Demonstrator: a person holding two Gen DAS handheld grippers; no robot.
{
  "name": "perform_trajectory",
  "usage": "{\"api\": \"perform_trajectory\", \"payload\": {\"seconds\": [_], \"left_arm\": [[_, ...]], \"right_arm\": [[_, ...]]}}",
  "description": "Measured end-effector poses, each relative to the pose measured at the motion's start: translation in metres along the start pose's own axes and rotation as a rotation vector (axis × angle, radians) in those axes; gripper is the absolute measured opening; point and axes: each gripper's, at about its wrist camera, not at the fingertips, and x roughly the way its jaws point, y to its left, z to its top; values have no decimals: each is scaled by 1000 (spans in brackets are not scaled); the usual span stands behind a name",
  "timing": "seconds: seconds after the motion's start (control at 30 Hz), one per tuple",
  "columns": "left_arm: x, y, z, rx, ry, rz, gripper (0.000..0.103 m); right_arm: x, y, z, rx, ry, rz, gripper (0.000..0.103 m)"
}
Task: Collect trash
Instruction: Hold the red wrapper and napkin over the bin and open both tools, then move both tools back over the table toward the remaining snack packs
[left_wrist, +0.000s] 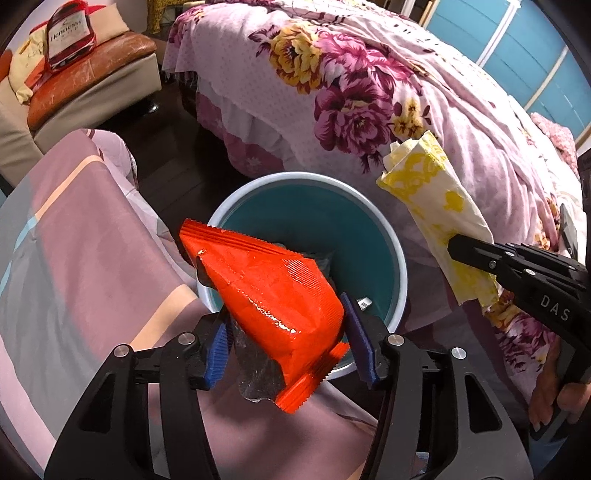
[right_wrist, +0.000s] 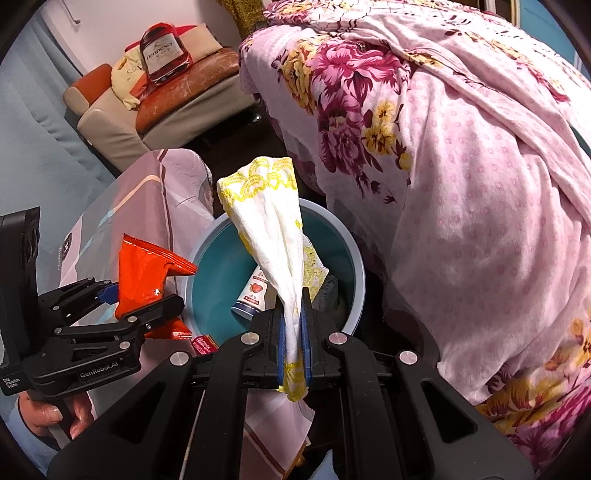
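Two pieces in hand: an orange wrapper (left_wrist: 273, 295) and a yellow-patterned napkin (right_wrist: 280, 236), both over the teal bin (left_wrist: 373, 236).
Done: a strawberry cup (right_wrist: 253, 291) and a small red packet (right_wrist: 204, 343) already lie in the bin.
Left: releasing both held pieces.
Left claw (left_wrist: 286, 345): partly closed, pinching the wrapper, near rim.
Right claw (right_wrist: 294, 345): pressed nearly together, pinching the napkin.

Floral bedspread (left_wrist: 369, 92), sofa (left_wrist: 92, 74)

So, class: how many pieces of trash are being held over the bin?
2: the orange wrapper in the left gripper, the yellow napkin in the right gripper. More lies inside the bin, partly hidden.
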Motion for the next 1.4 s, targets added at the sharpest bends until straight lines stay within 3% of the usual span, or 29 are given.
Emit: {"api": "perform_trajectory", "payload": {"seconds": [0.1, 0.33, 0.47, 1.1, 1.13, 1.17, 1.23, 1.4], "left_arm": [[0, 1, 0, 4, -16, 28, 81], [2, 6, -1, -6, -6, 55, 83], [-2, 13, -6, -30, -9, 54, 91], [-19, 56, -25, -119, -30, 39, 92], [-20, 58, -26, -124, -30, 39, 92], [-20, 60, -27, -127, -29, 38, 92], [-22, 65, -31, -136, -27, 37, 93], [-28, 77, -38, -154, -31, 35, 93]], "right_arm": [[2, 1, 1, 1, 4, -4, 8], [5, 6, 2, -7, 11, -15, 8], [8, 10, 3, -15, 16, -20, 9], [29, 49, 4, -79, 72, -41, 12], [30, 50, 5, -78, 75, -40, 21], [32, 52, 5, -76, 75, -42, 39], [33, 55, 5, -77, 71, -49, 51], [32, 64, 6, -80, 67, -61, 65]]}}
